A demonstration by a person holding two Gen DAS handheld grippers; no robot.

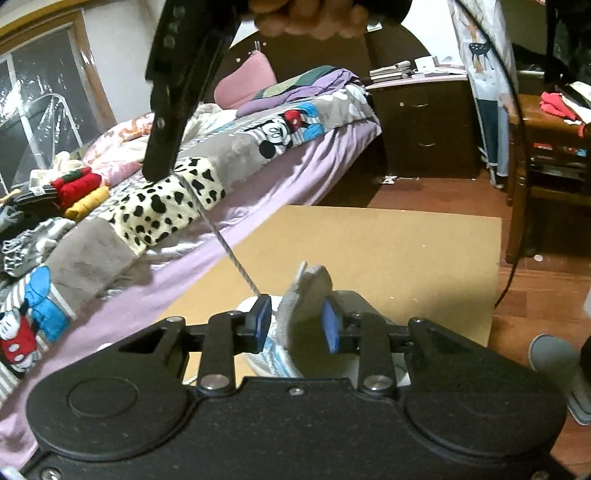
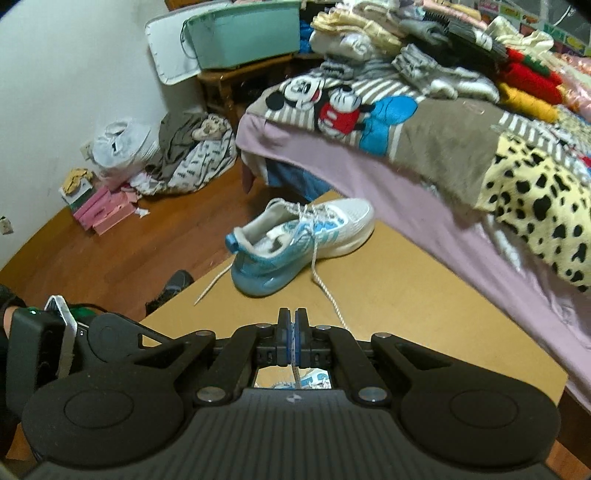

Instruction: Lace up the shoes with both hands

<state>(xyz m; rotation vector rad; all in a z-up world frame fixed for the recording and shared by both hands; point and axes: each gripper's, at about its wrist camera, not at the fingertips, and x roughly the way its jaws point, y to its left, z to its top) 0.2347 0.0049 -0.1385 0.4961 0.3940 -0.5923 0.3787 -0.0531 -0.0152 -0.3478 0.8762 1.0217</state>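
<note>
Laces are running taut between the two tools at this moment. Right gripper is pressing its blue pads flat together on a white speckled lace, which is stretching forward from those fingertips, across the tan board, to the eyelets of a white-and-blue sneaker standing upright well ahead of the fingers, toe pointing toward the bed. A second, loose lace end is trailing from that shoe onto the board, ahead and to the left of the fingertips. In the left camera, the left gripper is holding its fingers apart, blue pads facing each other with a clear gap; the grey tongue of another shoe is standing up in that gap, and I cannot tell whether either pad is touching it. A thin speckled cord is slanting from just beside the left-hand pad up to the tip of the other tool, which is hanging above and to the left of the fingers, a hand gripping it at the top edge. Beyond the fingertips the board is lying on a wooden floor, with the patchwork-covered bed to the left.
</note>
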